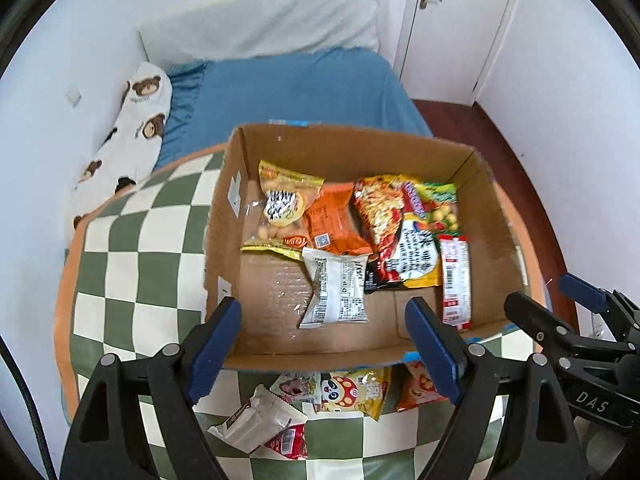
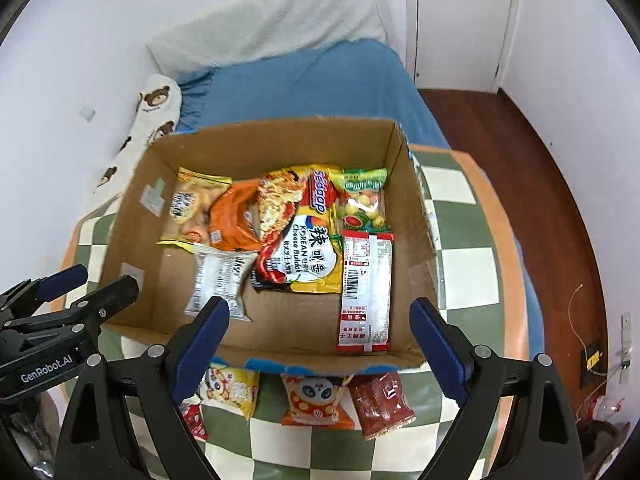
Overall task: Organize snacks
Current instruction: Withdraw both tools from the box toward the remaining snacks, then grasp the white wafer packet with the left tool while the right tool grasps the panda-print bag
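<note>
An open cardboard box [image 1: 492,216] [image 2: 416,216] stands on a checkered cloth and holds several snack packs: a noodle pack [image 2: 308,248], a silver pack [image 1: 338,288], a red-and-white pack [image 2: 366,292], an orange pack [image 1: 334,224]. More packs lie on the cloth in front of the box: a yellow panda pack [image 1: 356,394] [image 2: 234,390], an orange panda pack [image 2: 316,400], a dark red pack [image 2: 384,404], a white pack [image 1: 256,420]. My left gripper [image 1: 324,348] is open and empty above the box's near wall. My right gripper [image 2: 320,344] is open and empty there too.
The green-and-white checkered cloth [image 1: 132,256] [image 2: 464,264] covers a round table beside a bed with a blue sheet [image 1: 296,92]. A bear-print pillow [image 1: 136,128] lies at the left. Wooden floor [image 2: 532,168] and a white door [image 1: 452,20] are on the right.
</note>
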